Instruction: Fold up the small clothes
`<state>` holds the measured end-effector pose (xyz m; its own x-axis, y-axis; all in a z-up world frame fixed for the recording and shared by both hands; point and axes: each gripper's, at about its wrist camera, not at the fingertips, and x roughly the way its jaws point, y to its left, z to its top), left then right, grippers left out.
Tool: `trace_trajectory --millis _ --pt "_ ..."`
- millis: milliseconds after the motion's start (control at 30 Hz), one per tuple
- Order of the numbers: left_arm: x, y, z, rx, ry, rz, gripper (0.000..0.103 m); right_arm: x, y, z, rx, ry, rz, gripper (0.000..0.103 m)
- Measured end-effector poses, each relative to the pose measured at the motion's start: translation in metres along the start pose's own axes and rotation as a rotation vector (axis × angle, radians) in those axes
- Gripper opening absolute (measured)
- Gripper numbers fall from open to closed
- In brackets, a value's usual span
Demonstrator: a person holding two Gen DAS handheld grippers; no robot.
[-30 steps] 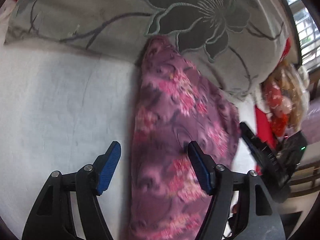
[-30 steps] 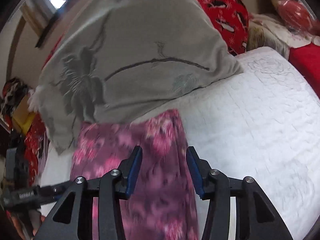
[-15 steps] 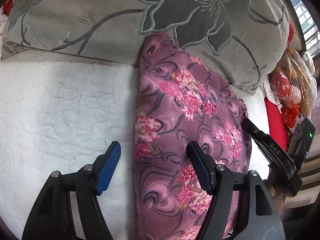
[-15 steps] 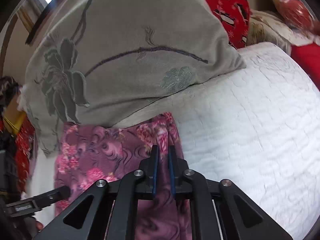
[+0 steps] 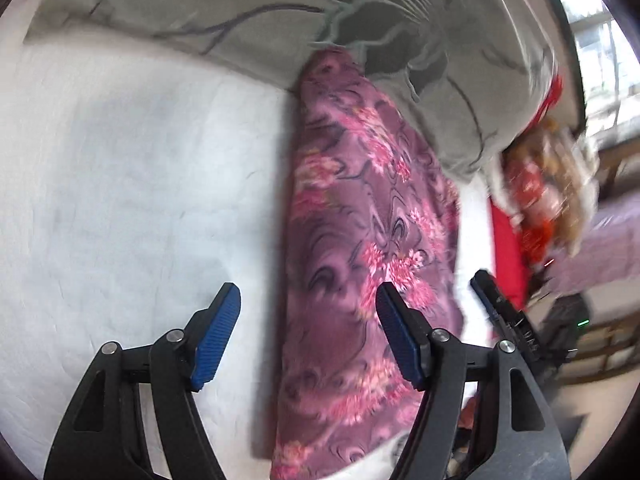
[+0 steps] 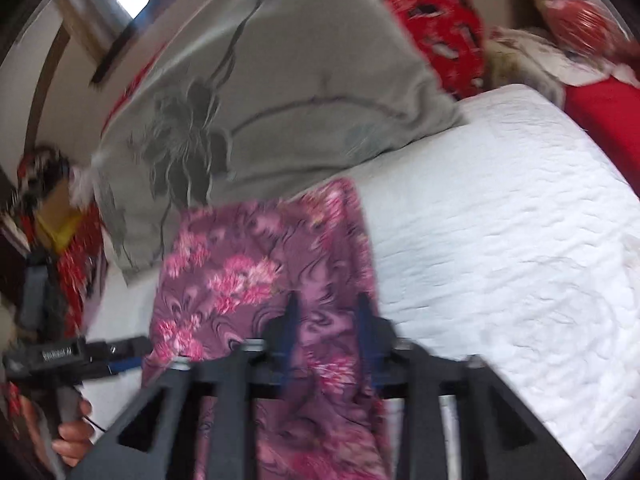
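**A:** What filled the shot there?

**B:** The white quilted bedspread (image 6: 500, 220) took most of it, with a big grey cushion (image 6: 300, 80) bearing a dark stitched flower propped along its far side. Red printed fabric (image 6: 436, 20) sat behind that.

**A:** And the garment?

**B:** A purple garment (image 5: 360, 248) lay flat on the bedspread as a long narrow strip, one end tucked up against the cushion. Mauve ground, dark swirling lines, clusters of bright pink blossoms. Its long edge toward the open quilt ran straight; the frames were blurred, so finer detail was lost.

**A:** The tongs?

**B:** The left gripper (image 5: 308, 336) stood wide, blue pads apart, straddling that straight edge — one pad over the quilt, one over the cloth, nothing pinched. The right gripper (image 6: 326, 332) had just been opening, its pads at a middling gap over the purple cloth, which showed between them but was not pinched.

**A:** Anything smaller?

**B:** A hand (image 6: 72, 436) at the lower left edge of the right view, gripping the left tool's handle.
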<state>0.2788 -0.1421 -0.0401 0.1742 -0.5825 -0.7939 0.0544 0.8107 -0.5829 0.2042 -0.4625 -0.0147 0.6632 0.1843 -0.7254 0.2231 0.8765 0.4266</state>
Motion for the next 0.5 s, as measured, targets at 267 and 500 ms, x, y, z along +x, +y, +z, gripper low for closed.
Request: trace_trajectory --millis 267,500 --pt "0.029 0.001 -0.008 -0.085 0.091 -0.155 0.071 0.038 -0.026 -0.020 0.171 0.154 0.201 0.059" --pt "0.035 -0.011 -0.003 -0.070 0.085 -0.099 0.064 0.050 -0.014 -0.017 0.144 0.161 0.208 0.040"
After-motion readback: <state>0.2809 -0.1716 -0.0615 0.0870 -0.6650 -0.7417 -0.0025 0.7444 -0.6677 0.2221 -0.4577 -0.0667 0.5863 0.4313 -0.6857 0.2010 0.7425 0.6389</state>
